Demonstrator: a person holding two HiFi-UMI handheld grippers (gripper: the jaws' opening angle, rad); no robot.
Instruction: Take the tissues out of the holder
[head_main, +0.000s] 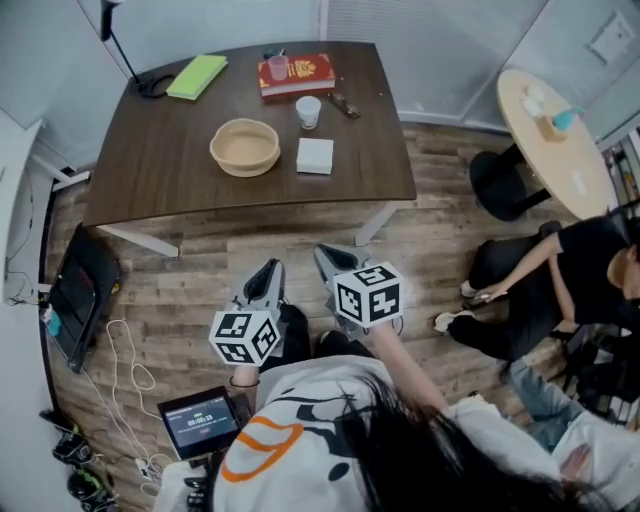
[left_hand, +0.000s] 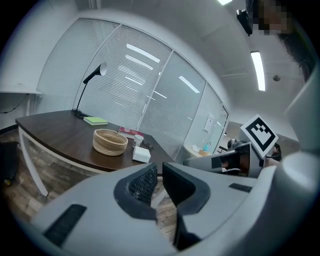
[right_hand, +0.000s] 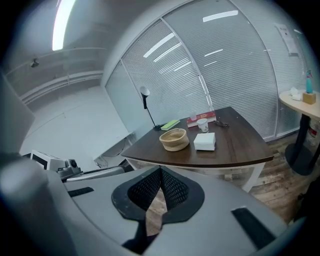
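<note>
We stand short of the counter (head_main: 150, 160), so both tools idle. The right hand-held gripper (head_main: 332, 262) is closed on nothing and the left hand-held gripper (head_main: 268, 272) is a sliver apart, empty. The tissue holder (head_main: 315, 155) waits at twelve o'clock, three o'clock of the bowl (head_main: 244, 147).

Person, head view: white top (head_main: 300, 430), loose cut, printed with an orange ring (head_main: 262, 447) and thin black lines. Long dark hair (head_main: 420, 450) over the shoulders. Dark band (head_main: 243, 381) at the left wrist.

Left gripper (head_main: 265, 280) (left_hand: 159, 172) and right gripper (head_main: 330, 262) (right_hand: 160, 175): smooth grey shells, jaws lined with black mesh-textured pads, black rectangular insets on the casing. Each carries a white marker cube, left (head_main: 245, 335) and right (head_main: 368, 293), with black square patterns.
</note>
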